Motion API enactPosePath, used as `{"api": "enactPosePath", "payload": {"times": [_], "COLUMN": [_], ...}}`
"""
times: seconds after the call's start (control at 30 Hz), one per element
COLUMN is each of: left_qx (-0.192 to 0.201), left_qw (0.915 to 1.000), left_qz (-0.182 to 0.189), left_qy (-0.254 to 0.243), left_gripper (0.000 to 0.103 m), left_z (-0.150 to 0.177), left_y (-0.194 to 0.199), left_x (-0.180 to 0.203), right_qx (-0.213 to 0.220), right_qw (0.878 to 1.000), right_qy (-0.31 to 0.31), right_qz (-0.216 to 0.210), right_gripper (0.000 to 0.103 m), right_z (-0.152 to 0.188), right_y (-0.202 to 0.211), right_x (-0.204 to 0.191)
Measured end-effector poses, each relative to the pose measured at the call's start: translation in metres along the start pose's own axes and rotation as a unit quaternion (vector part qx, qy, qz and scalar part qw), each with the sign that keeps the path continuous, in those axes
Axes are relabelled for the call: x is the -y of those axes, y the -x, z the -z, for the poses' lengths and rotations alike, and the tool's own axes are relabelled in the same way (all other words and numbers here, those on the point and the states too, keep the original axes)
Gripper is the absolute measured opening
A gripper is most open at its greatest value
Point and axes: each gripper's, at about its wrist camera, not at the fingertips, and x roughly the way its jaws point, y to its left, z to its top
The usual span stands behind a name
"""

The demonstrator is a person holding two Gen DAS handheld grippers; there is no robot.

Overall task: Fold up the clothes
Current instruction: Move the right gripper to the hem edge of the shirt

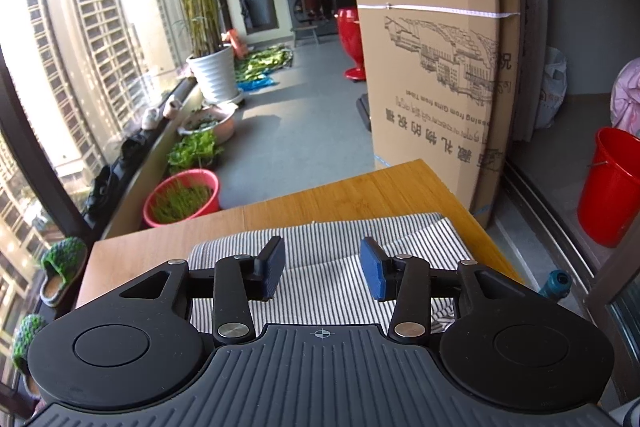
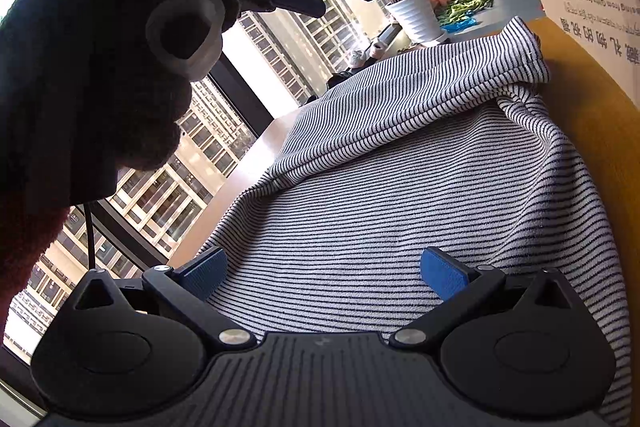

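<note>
Striped garment partly folded on the desk

Left tongs [image 1: 322, 273] hover parted and empty over the striped garment [image 1: 332, 279] at the desk's [image 1: 360, 195] far right corner; right tongs [image 2: 324, 273] gape wide, empty.

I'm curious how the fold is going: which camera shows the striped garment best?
The right wrist view: the striped garment fills it, one layer folded over on the wooden table. The left wrist view catches only a strip behind the fingers.
</note>
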Motion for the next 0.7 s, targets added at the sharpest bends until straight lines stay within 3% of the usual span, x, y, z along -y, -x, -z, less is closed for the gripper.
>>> {"api": "enactPosePath", "payload": {"times": [0.4,0.5,0.57,0.7], "left_qx": [-0.088,-0.106,-0.091,-0.057], "left_qw": [0.9952,0.9907,0.9911,0.9951], "left_qz": [0.001,-0.004,0.009,0.000], "left_qy": [0.044,0.085,0.097,0.080], "left_gripper": [0.066,0.066,0.065,0.066], "left_z": [0.071,0.095,0.105,0.120], "left_y": [-0.036,-0.046,-0.045,-0.034], "left_x": [-0.057,-0.083,-0.098,-0.110], "right_qx": [0.021,0.015,0.013,-0.001], "right_qw": [0.999,0.999,0.999,0.999], "right_qy": [-0.028,-0.027,-0.029,-0.022], "right_qz": [-0.009,-0.012,-0.018,-0.030], "right_gripper": [0.103,0.103,0.103,0.103], "right_z": [0.002,0.000,-0.001,-0.003], "right_y": [-0.004,-0.005,-0.007,-0.013], "right_x": [0.004,0.004,0.004,0.001]}}
